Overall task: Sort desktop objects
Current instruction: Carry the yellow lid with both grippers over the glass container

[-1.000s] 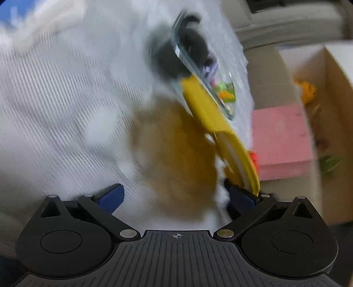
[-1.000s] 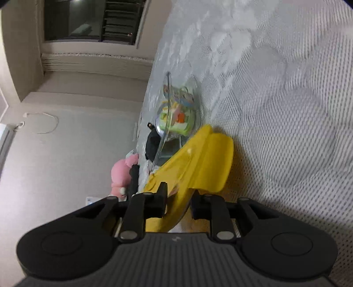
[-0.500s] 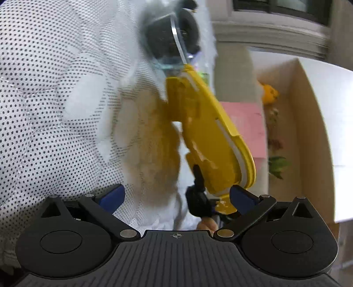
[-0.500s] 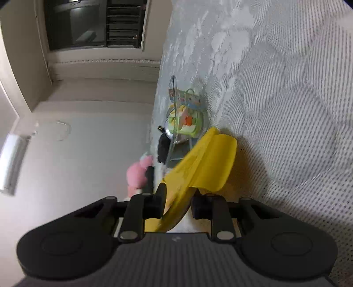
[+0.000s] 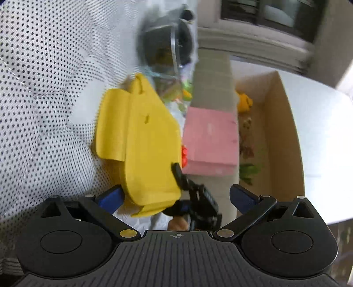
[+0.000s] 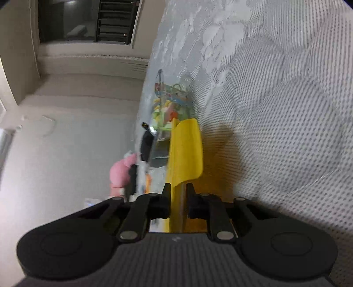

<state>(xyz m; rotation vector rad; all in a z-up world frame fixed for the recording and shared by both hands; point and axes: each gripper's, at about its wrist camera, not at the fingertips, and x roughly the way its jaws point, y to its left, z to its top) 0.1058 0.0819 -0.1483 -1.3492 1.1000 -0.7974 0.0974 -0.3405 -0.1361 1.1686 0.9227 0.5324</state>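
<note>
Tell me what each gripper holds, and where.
Right gripper is shut on the yellow plastic piece, pinching its near edge. Left gripper is open, holding nothing.

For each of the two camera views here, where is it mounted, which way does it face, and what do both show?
Left wrist: sits on the open left gripper, facing the white mattress and cardboard box; the right gripper shows.
Right wrist: sits on the right gripper, rolled sideways, looking along the mattress toward a window.
Shared: the yellow plastic piece, clamped by the right gripper, and the glass bowl.
</note>
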